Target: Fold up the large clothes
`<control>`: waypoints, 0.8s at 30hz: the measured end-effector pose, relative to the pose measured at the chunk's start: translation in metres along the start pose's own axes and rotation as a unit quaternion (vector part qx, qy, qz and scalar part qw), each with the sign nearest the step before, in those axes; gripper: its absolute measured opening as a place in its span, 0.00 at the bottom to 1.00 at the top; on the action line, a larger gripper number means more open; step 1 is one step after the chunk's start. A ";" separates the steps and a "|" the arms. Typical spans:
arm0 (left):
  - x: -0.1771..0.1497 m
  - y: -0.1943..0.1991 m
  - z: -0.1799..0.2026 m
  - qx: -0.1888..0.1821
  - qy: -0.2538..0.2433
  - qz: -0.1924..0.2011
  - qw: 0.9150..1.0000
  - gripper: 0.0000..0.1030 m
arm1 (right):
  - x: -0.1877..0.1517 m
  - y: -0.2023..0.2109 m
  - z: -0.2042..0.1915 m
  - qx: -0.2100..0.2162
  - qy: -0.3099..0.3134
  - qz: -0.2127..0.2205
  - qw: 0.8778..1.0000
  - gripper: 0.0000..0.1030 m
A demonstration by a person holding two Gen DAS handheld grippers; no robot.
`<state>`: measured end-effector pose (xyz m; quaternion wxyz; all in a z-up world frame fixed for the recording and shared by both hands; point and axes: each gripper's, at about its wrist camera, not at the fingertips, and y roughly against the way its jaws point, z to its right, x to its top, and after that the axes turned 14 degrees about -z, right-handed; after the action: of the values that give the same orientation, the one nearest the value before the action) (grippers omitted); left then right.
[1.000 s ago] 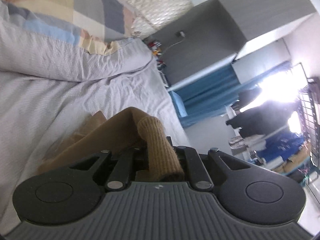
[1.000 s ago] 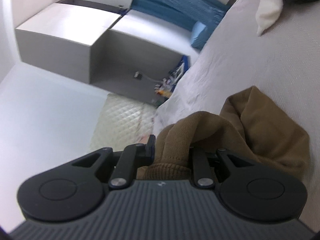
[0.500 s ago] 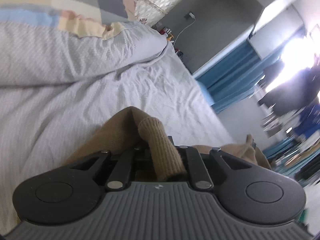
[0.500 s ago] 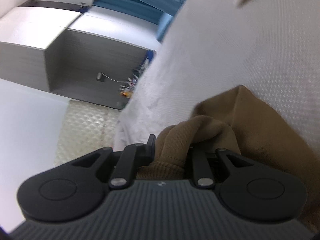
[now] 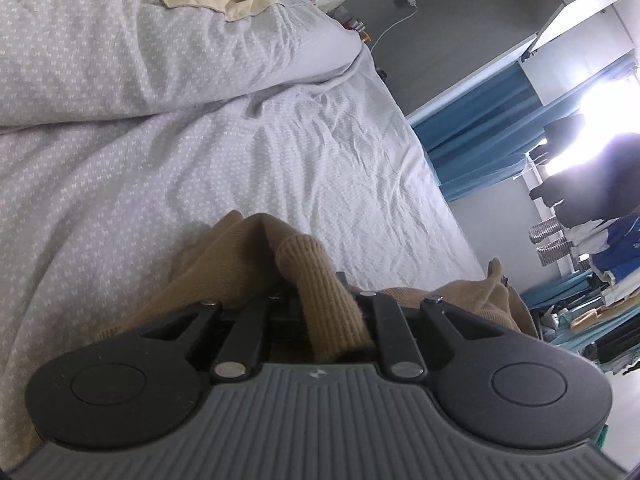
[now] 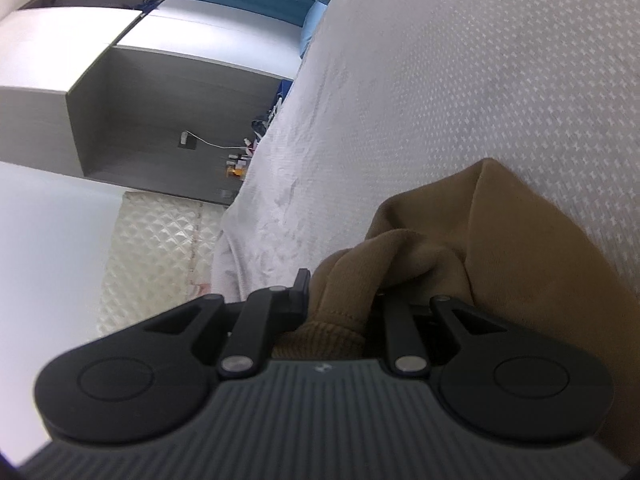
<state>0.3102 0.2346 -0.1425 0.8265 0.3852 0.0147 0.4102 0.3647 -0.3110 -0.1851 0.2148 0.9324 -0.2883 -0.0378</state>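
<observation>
Tan ribbed-knit sweater lies bunched on the bed's pale grey dotted sheet; its ribbed cuff is clamped in the left hand-held gripper, with wrinkled open sheet beyond reaching the bed's far edge. Right wrist view: right hand-held gripper grips a smooth sweater fold, with bare sheet above.

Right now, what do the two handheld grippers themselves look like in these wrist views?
Both look alike. The left gripper has a grey ribbed body plate with a small logo, flanked by two matte black rounded lobes, each with a circular disc outline. Black link bars with silver pivot pins run forward to the fingers. The right gripper has the same build. No cables, sleeves or hands show.
</observation>
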 end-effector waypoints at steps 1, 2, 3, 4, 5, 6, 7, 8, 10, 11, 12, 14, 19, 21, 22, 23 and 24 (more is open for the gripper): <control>0.000 0.002 0.000 -0.008 -0.001 -0.002 1.000 0.17 | 0.000 0.001 0.000 0.001 -0.003 -0.001 1.000 0.19; 0.000 0.004 -0.001 -0.016 0.000 -0.006 1.000 0.17 | 0.000 0.003 0.001 0.006 -0.009 -0.003 1.000 0.19; -0.001 0.007 -0.003 -0.022 0.003 -0.011 1.000 0.18 | 0.000 0.006 0.002 0.011 -0.016 -0.005 1.000 0.19; 0.000 0.008 -0.005 -0.029 0.007 -0.018 0.999 0.20 | -0.001 0.006 0.004 0.015 -0.022 -0.007 1.000 0.20; 0.000 0.012 -0.006 -0.035 0.010 -0.019 0.999 0.21 | -0.001 0.008 0.004 0.020 -0.030 -0.010 0.999 0.20; -0.001 0.017 -0.008 -0.045 0.018 -0.016 0.999 0.22 | -0.002 0.009 0.006 0.026 -0.037 -0.013 0.999 0.22; -0.001 0.021 -0.011 -0.057 0.027 -0.014 0.998 0.25 | -0.002 0.011 0.009 0.034 -0.045 -0.017 0.998 0.23; -0.002 0.026 -0.012 -0.067 0.032 -0.016 0.997 0.26 | -0.002 0.012 0.011 0.046 -0.058 -0.022 0.997 0.28; -0.003 0.034 -0.017 -0.087 0.043 -0.019 0.995 0.36 | -0.002 0.015 0.014 0.071 -0.083 -0.028 0.994 0.33; -0.003 0.038 -0.020 -0.101 0.048 -0.020 0.994 0.39 | -0.002 0.019 0.014 0.077 -0.091 -0.030 0.992 0.42; -0.003 0.042 -0.023 -0.114 0.054 -0.020 0.992 0.47 | -0.003 0.021 0.011 0.078 -0.091 -0.026 0.992 0.57; -0.006 0.056 -0.028 -0.120 0.065 -0.002 0.991 0.63 | -0.005 0.035 0.006 0.066 -0.084 -0.010 0.994 0.72; -0.015 0.083 -0.028 -0.074 0.046 0.036 0.996 0.67 | -0.009 0.060 -0.005 0.035 -0.048 0.009 0.998 0.73; -0.020 0.087 -0.019 -0.058 0.022 0.039 0.997 0.67 | -0.015 0.069 -0.011 0.018 -0.030 0.014 0.999 0.73; -0.024 0.089 -0.012 -0.049 0.005 0.041 0.998 0.67 | -0.019 0.072 -0.017 0.010 -0.014 0.017 1.000 0.73; -0.026 0.091 -0.006 -0.041 -0.011 0.043 0.998 0.67 | -0.024 0.073 -0.024 0.000 0.004 0.018 1.000 0.73; -0.031 0.092 0.003 -0.027 -0.033 0.048 0.998 0.67 | -0.029 0.074 -0.030 -0.011 0.022 0.019 1.000 0.72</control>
<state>0.2289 0.2455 -0.0898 0.8159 0.3764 -0.0426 0.4369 0.3080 -0.3385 -0.1285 0.2319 0.9249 -0.3009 -0.0162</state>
